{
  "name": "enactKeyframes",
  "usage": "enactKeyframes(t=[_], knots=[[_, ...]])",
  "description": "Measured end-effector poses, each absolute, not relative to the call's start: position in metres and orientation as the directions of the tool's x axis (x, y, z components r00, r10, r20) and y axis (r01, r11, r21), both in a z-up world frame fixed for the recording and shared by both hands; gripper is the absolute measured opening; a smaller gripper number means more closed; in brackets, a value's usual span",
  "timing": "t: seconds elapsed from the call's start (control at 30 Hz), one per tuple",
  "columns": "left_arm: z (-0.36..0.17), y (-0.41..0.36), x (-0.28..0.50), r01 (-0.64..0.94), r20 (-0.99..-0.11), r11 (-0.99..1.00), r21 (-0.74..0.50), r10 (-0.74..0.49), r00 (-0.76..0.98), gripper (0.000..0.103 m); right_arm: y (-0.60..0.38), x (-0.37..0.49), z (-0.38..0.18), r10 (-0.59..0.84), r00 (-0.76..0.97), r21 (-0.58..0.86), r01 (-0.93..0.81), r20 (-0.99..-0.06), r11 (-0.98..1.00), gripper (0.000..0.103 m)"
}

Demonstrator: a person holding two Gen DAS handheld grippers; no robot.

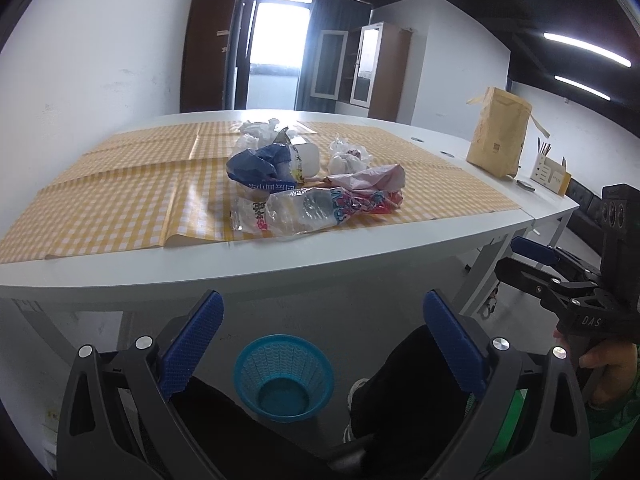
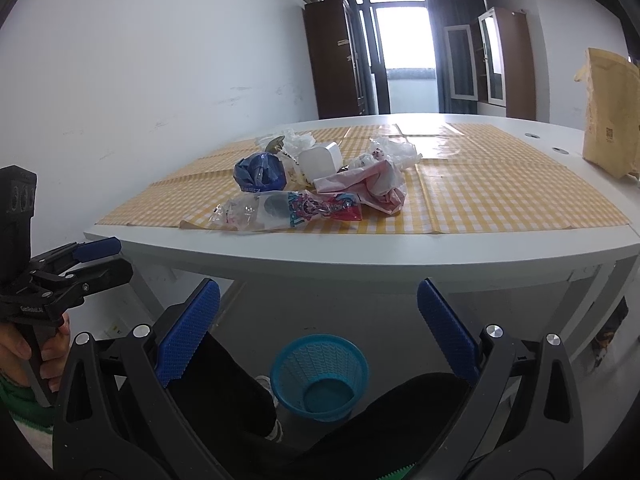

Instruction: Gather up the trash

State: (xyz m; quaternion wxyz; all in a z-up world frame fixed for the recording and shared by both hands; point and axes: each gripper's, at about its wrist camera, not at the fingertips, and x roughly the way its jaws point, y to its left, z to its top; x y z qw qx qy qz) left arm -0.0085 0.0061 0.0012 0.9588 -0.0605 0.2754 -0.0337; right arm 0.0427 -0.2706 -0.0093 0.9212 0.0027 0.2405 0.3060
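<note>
White table (image 1: 280,264) with a checkered cloth holds the trash pile (image 1: 312,184) mid-cloth; blue basket (image 1: 284,378) sits on the floor below its near edge. Left gripper (image 1: 320,344) and right gripper (image 2: 318,332) hang gaping, empty. I'd grab the nearest clear wrapper (image 1: 296,212) first, pinching a crumpled fold.

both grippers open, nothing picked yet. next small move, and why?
Probably raise the right gripper up and forward to the clear printed wrapper at the near edge of the pile. Both grippers, left too, hang open below the table; the blue bin looks empty, and that wrapper lies closest.
</note>
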Motion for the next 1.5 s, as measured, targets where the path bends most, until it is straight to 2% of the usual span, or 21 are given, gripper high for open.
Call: enactKeyframes(t=[0.83,1.33,1.47,1.5], knots=[[-0.001,0.023,0.008,0.017,-0.518,0.991,-0.134,-0.085,0.851,0.097,-0.274,0.056,-0.004,0.577,0.693,0.152,-0.575,-0.432,0.804,0.094],[-0.009,0.056,0.074,-0.003,-0.542,0.984,-0.176,-0.095,0.835,0.097,-0.265,0.141,-0.006,0.563,0.669,0.185,-0.551,-0.485,0.814,0.094],[-0.013,0.057,0.092,0.007,-0.547,0.989,-0.147,-0.087,0.833,0.097,-0.262,0.168,-0.006,0.553,0.668,0.186,-0.541,-0.497,0.82,0.094],[-0.013,0.055,0.095,0.009,-0.546,0.993,-0.121,-0.074,0.834,0.097,-0.261,0.176,-0.007,0.55,0.667,0.187,-0.537,-0.503,0.822,0.091]])
